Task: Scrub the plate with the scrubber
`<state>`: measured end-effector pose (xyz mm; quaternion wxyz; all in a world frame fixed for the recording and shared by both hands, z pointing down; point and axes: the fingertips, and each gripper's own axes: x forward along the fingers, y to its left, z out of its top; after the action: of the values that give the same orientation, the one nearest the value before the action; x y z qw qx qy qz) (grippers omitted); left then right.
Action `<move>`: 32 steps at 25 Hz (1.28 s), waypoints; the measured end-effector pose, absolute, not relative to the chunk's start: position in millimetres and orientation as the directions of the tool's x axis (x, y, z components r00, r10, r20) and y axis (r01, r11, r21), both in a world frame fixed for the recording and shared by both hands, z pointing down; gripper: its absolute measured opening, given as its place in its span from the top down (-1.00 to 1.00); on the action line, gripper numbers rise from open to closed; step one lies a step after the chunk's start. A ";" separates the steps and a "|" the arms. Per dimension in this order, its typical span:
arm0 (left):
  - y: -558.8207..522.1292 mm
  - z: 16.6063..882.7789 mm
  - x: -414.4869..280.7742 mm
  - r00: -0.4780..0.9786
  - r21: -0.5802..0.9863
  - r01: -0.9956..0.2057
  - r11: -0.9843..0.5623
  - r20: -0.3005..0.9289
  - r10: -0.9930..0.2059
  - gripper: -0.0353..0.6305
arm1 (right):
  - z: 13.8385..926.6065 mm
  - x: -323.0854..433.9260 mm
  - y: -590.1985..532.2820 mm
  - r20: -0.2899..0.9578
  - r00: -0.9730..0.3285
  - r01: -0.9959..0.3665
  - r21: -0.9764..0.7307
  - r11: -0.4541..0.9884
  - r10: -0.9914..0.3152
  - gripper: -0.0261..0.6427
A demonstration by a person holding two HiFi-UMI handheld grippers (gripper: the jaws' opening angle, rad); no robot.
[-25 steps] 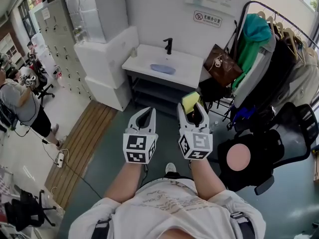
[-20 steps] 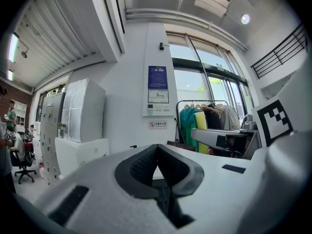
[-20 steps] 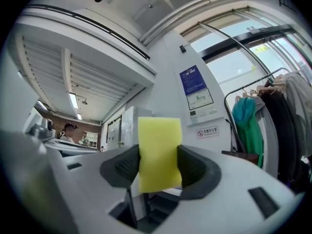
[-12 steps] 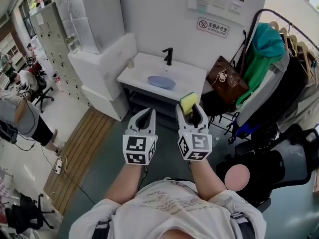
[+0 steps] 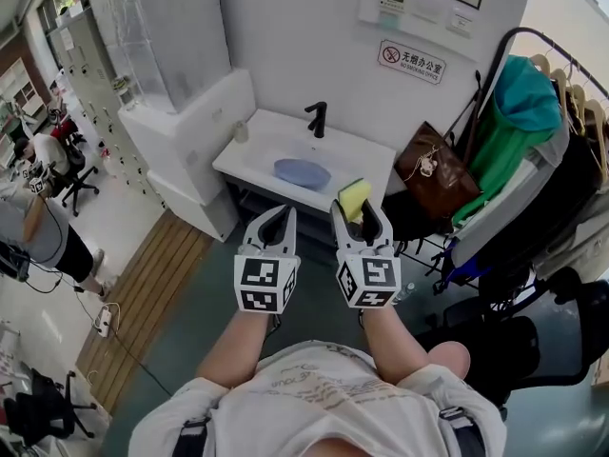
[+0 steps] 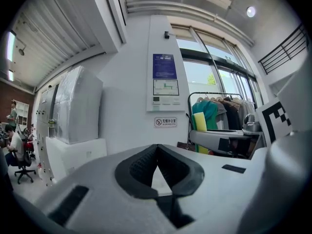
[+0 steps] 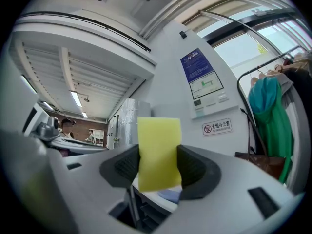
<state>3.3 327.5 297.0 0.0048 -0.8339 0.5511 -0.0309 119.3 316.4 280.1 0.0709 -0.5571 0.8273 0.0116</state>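
A blue plate (image 5: 302, 172) lies in the white sink counter (image 5: 376, 162) against the far wall, below a black tap (image 5: 317, 119). My right gripper (image 5: 360, 215) is shut on a yellow scrubber sponge (image 5: 353, 198), which stands upright between the pads (image 7: 158, 153). My left gripper (image 5: 276, 223) is shut with nothing in it; its pads (image 6: 157, 165) meet at the tip. Both grippers hover side by side in front of me, some way short of the sink. In the right gripper view the plate (image 7: 169, 195) peeks out under the sponge.
A clothes rack (image 5: 533, 160) with a green garment and a brown bag (image 5: 433, 179) stands right of the sink. White cabinets (image 5: 186, 131) stand to its left. A wooden floor strip (image 5: 143, 298) lies at left, with seated people (image 5: 29, 227) beyond it.
The sink and plate have drawn nearer and lower in the head view as I move toward them. Both grippers keep the same pose, the sponge still held.
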 end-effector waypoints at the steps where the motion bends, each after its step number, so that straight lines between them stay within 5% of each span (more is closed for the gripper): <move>1: 320.8 297.0 4.3 0.388 -0.040 -0.920 -0.390 0.048 -0.921 0.83 | 280.5 120.3 309.6 -0.129 -0.372 -0.922 -0.062 0.382 -0.919 0.25; 16: 244.7 321.7 -7.8 0.376 -0.011 -0.926 -0.377 0.066 -0.924 0.83 | 305.9 111.4 233.3 -0.090 -0.381 -0.918 -0.083 0.388 -0.920 0.25; 32: 41.1 332.4 -41.4 0.477 0.031 -0.879 -0.477 0.104 -0.873 0.83 | 324.0 70.6 48.8 -0.012 -0.334 -0.941 -0.055 0.334 -0.943 0.25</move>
<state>-41.4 41.1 332.4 -0.0398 -0.8585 0.5100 -0.0367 70.6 48.8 324.0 0.0208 -0.5767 0.8164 -0.0192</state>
